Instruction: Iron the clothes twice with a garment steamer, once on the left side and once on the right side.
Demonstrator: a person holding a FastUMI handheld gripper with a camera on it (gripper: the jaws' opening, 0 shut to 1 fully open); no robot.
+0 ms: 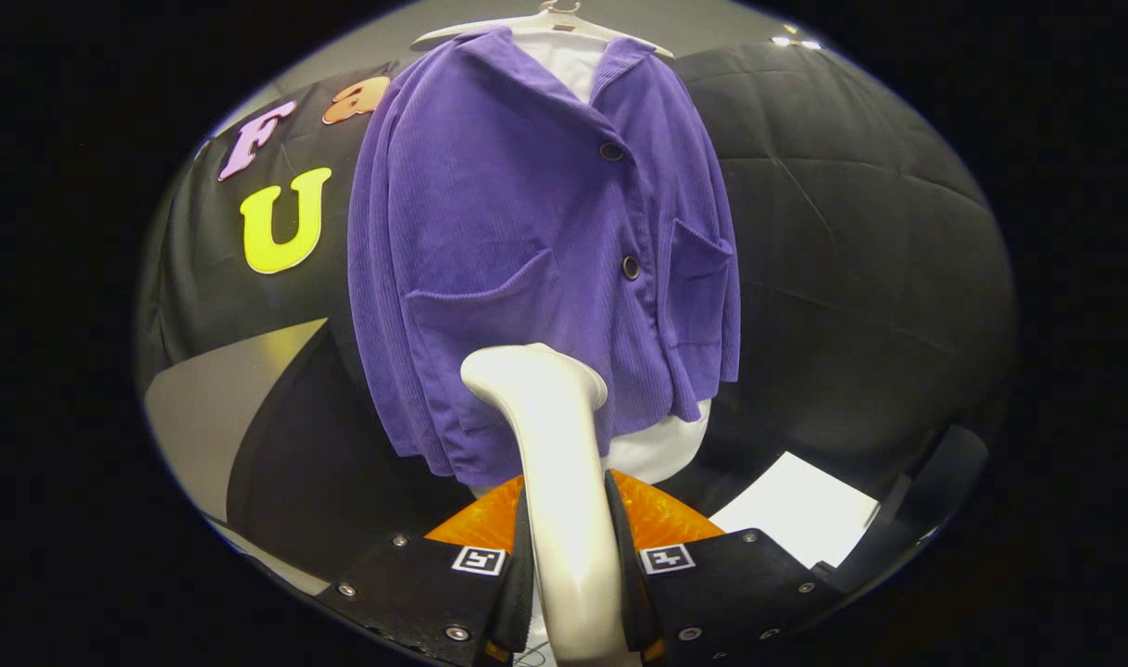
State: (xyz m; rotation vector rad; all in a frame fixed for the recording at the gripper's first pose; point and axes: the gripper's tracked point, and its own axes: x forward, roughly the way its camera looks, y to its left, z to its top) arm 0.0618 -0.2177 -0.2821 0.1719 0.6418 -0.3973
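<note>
The gripper (570, 556) points forward and upward, both fingers (518, 565) pressed against the smooth cream plastic steamer handle (564, 482) between them.

The jacket (536, 269) hung on a pale hanger (545, 23), over a white shirt (564, 60). Down on the floor (203, 398) a white sheet of paper (795, 519) lay flat, beside the black cloth wall. The tool (569, 556) gripped the steamer (555, 463) with both fingers.

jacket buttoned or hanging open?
Buttoned. The purple jacket hangs closed on its hanger, front panels overlapped, while the gripper clamps the steamer.
</note>
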